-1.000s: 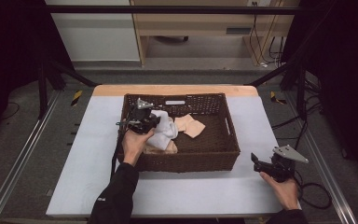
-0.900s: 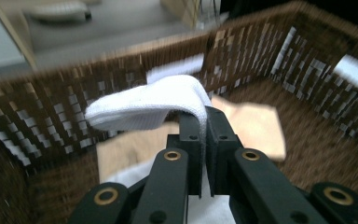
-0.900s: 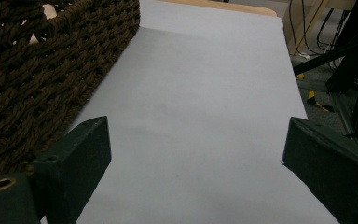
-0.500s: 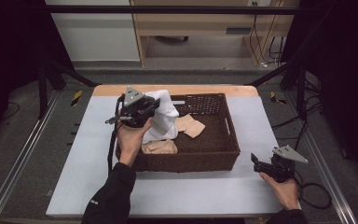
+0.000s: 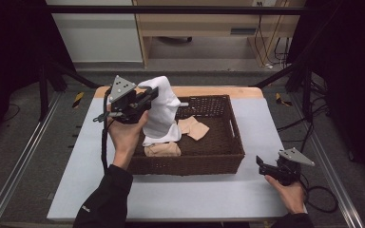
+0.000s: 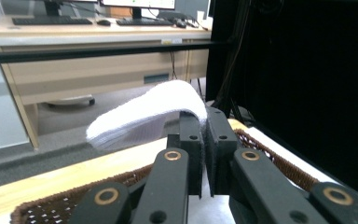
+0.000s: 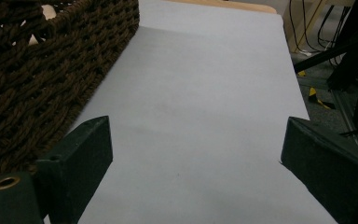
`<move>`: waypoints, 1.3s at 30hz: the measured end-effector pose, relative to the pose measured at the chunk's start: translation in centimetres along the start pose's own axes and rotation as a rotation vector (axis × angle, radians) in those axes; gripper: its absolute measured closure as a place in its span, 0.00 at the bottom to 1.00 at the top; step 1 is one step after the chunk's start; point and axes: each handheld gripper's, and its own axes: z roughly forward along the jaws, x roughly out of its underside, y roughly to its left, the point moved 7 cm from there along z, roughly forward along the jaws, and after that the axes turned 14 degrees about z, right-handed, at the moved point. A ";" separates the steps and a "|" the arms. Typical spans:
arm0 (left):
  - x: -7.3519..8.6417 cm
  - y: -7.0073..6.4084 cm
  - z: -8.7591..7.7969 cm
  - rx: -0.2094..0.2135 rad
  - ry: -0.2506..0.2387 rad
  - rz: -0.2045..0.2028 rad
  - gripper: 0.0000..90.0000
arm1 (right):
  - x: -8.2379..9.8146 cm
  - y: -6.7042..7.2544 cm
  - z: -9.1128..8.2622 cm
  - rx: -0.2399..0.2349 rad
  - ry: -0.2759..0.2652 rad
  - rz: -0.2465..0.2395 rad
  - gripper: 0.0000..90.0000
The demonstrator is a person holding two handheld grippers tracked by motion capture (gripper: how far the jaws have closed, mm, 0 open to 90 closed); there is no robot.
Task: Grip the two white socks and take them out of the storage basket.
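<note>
Lifted higher than half a second ago, the white cloth (image 5: 161, 111) now hangs above the basket's (image 5: 228, 152) left side, pinched at its top edge by the left gripper (image 5: 145, 99), fingers pressed together on it. Tan cloths (image 5: 193, 128) remain inside, so emptying looks barely begun. Right gripper (image 5: 261, 165) rests on the worktop (image 5: 195, 194) near right, fingers spread.

My left gripper (image 5: 148, 99) now holds the white cloth (image 5: 163, 114) higher above the basket (image 5: 228, 153), nearly clear.
</note>
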 end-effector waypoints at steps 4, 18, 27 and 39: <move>-0.8 0.7 -1.5 -0.022 -0.029 -0.003 0.96 | -0.1 -0.1 -0.1 0.006 -0.004 0.002 0.10; -2.2 4.4 -8.4 -0.107 -0.102 -0.017 0.96 | 0.0 -0.1 -0.1 0.012 -0.005 -0.013 0.10; -0.4 7.4 -12.1 -0.185 -0.087 -0.033 0.96 | 0.0 -0.1 -0.2 0.010 -0.002 -0.017 0.10; 7.9 10.2 -13.8 -0.246 0.046 -0.098 0.96 | 0.1 0.0 -0.3 0.013 0.000 -0.026 0.10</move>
